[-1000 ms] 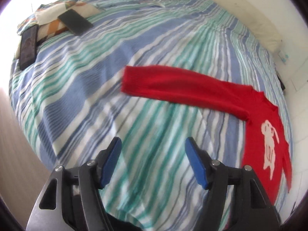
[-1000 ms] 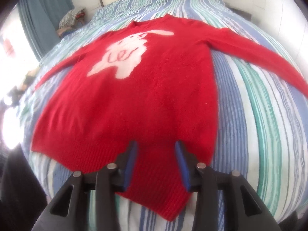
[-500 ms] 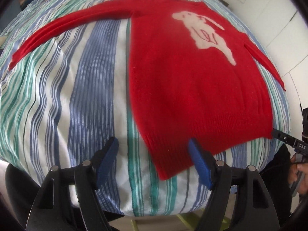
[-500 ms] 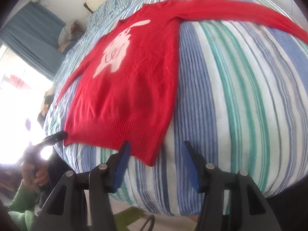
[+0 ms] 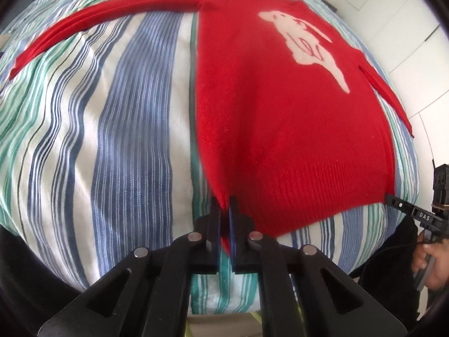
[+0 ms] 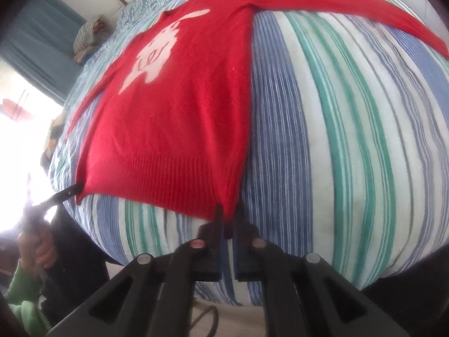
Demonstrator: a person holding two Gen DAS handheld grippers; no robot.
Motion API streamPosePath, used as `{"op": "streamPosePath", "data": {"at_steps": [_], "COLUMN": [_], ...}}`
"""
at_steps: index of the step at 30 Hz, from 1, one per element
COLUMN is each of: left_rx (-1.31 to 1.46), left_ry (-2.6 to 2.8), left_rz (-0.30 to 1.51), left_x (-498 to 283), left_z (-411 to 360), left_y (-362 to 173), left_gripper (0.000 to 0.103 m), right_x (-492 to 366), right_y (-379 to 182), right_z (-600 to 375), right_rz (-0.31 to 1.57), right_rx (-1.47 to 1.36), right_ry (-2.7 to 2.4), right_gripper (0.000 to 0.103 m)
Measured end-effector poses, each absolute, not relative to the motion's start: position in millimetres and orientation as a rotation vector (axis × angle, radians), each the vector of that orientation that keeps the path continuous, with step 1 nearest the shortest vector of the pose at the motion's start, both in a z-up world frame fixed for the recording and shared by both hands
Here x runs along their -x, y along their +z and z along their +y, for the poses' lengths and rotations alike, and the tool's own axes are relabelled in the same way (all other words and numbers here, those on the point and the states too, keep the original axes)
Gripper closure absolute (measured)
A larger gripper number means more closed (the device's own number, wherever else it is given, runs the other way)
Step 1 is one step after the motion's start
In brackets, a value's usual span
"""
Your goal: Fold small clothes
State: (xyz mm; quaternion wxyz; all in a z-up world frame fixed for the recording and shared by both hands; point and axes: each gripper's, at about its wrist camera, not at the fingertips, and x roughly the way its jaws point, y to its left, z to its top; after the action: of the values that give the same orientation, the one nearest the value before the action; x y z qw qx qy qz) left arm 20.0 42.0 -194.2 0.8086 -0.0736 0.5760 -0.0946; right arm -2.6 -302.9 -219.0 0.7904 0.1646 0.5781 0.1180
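A red sweater (image 5: 280,118) with a white rabbit (image 5: 306,47) on its front lies flat on the striped bed, sleeves spread out. My left gripper (image 5: 224,207) is shut on the sweater's bottom left hem corner. The sweater also shows in the right wrist view (image 6: 179,112), where my right gripper (image 6: 228,213) is shut on the bottom right hem corner. Each gripper shows at the far hem corner in the other's view: the right one (image 5: 398,203), the left one (image 6: 70,191).
The bed (image 5: 112,140) has a blue, green and white striped cover and drops off just in front of both grippers. Blue curtains (image 6: 36,45) and a bright window are at the left. A folded cloth pile (image 6: 87,36) lies at the bed's far corner.
Both grippers have moved to the sweater's bottom hem corners and closed on them. Half a second ago both were open just short of the hem.
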Motion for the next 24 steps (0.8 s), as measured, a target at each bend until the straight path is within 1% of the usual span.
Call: {"op": "streamPosePath", "data": {"at_steps": [1,3,5,6,7,8,9,10,12,14,16,19,21,24], "left_rx": [0.144,0.13,0.114,0.108,0.104,0.099,0.095,0.09,0.084,0.096,0.114,0.134,0.14,0.147], "left_ry": [-0.196,-0.186,-0.174,-0.166,-0.152,-0.133,-0.117,-0.107,-0.094,-0.079,-0.064,-0.031,0.003,0.051], "left_rz": [1.226,1.213,1.199,1.193,1.183,1.167,1.145,1.125,1.102,1.068,1.033,0.989,0.961,0.942], "left_x": [-19.6,-16.0,-10.8,-7.3,-4.1,-0.1,3.7,7.5,11.2,11.2,4.9,-12.9,-27.8,-55.6], "left_z": [40.5,39.2,39.1,40.5,41.6,43.5,45.2,46.8,50.4,56.5,61.8,68.8,74.4,84.0], "left_y": [-193.0,-189.8,-186.6,-183.1,-178.9,-173.5,-168.0,-162.1,-152.8,-143.8,-137.6,-133.8,-135.7,-147.7], "left_gripper": [0.096,0.095,0.085,0.067,0.042,0.031,0.021,0.021,0.021,0.021,0.017,0.017,0.015,0.015], "right_x": [-0.7,-3.0,-1.6,-0.2,1.9,4.2,7.2,11.4,21.1,30.3,34.5,31.2,23.6,7.5], "right_y": [-225.5,-228.3,-225.9,-225.1,-224.5,-223.2,-220.8,-216.9,-206.2,-194.3,-184.0,-173.1,-169.0,-164.9], "right_z": [-302.3,-299.7,-297.6,-298.1,-299.8,-301.8,-303.9,-306.1,-310.8,-317.5,-325.1,-335.1,-340.6,-345.2], "right_rz": [1.251,1.234,1.22,1.216,1.218,1.225,1.23,1.226,1.201,1.161,1.111,1.033,0.985,0.909], "right_rx": [-0.364,-0.354,-0.331,-0.333,-0.341,-0.351,-0.358,-0.357,-0.327,-0.3,-0.288,-0.278,-0.266,-0.223], "right_ry": [0.246,0.233,0.231,0.239,0.245,0.249,0.248,0.239,0.199,0.148,0.096,0.034,0.004,-0.041], "right_gripper": [0.099,0.099,0.098,0.095,0.091,0.086,0.078,0.069,0.06,0.058,0.055,0.054,0.053,0.047]}}
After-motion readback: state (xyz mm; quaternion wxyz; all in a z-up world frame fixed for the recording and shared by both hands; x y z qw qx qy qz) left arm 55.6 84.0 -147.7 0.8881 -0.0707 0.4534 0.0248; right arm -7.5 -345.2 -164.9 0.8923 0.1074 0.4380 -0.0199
